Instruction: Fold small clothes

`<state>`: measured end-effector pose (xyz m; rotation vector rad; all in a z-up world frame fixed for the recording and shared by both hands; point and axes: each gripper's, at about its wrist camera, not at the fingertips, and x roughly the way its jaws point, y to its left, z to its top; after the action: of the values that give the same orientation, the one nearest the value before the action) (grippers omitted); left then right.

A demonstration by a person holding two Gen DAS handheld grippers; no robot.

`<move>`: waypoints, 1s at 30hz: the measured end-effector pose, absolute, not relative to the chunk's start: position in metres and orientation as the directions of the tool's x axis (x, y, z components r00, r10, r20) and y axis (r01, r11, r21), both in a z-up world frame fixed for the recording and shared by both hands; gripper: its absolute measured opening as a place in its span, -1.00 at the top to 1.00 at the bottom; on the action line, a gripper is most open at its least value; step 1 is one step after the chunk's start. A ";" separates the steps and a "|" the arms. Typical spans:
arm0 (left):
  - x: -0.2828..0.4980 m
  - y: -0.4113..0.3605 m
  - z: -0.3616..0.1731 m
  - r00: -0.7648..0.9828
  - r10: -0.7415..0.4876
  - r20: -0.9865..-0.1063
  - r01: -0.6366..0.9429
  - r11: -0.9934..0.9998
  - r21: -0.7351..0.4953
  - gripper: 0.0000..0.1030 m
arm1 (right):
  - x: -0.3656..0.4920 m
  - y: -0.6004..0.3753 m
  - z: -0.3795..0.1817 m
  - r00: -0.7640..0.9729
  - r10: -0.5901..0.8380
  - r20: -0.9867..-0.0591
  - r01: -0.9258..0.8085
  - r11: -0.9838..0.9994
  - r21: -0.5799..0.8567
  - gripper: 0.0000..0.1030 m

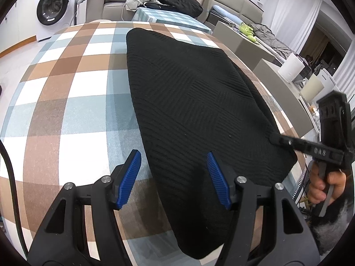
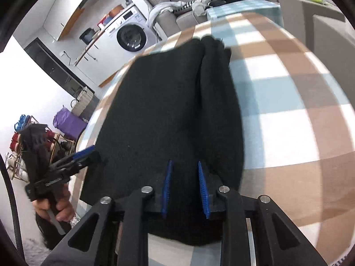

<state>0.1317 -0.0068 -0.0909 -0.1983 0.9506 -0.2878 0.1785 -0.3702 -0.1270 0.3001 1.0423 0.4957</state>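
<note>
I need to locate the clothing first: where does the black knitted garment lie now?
The black knitted garment lies flat on the checked tablecloth, filling the middle of both wrist views, with the left gripper at its near edge.

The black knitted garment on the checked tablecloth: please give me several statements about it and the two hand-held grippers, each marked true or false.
1. The black knitted garment lies on a brown, blue and white checked tablecloth. True.
2. The left hand-held gripper is shut on the garment. False: its jaws stand open, one blue pad over the cloth and one over the garment.
3. The right hand-held gripper has its blue pads close together over the garment's near edge. True.
4. A white washing machine stands in the background. True.
5. The garment is red. False: it is black.
6. The garment hangs in the air. False: it rests on the table.
</note>
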 end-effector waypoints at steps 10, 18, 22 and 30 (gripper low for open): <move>0.107 -0.018 -0.090 0.524 -0.363 -0.770 0.211 0.932 -0.295 -0.19 | 0.174 -0.372 -0.105 0.466 0.466 -0.753 -0.283 0.884 0.372 0.87; 0.080 -0.022 -0.102 0.473 -0.374 -0.798 0.233 0.926 -0.297 -0.20 | 0.148 -0.385 -0.121 0.394 0.572 -0.719 -0.311 0.819 0.482 0.43; 0.072 -0.024 -0.107 0.456 -0.371 -0.809 0.248 0.926 -0.284 -0.20 | 0.140 -0.375 -0.122 0.412 0.543 -0.732 -0.363 0.834 0.415 0.86; 0.070 -0.023 -0.107 0.450 -0.367 -0.814 0.249 0.927 -0.280 -0.22 | 0.139 -0.374 -0.113 0.419 0.430 -0.800 -0.344 0.890 0.298 0.88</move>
<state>0.0697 -0.0228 -0.1070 -0.1264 1.0363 -0.3823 0.1393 -0.3737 -0.1128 0.0930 1.0307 0.4858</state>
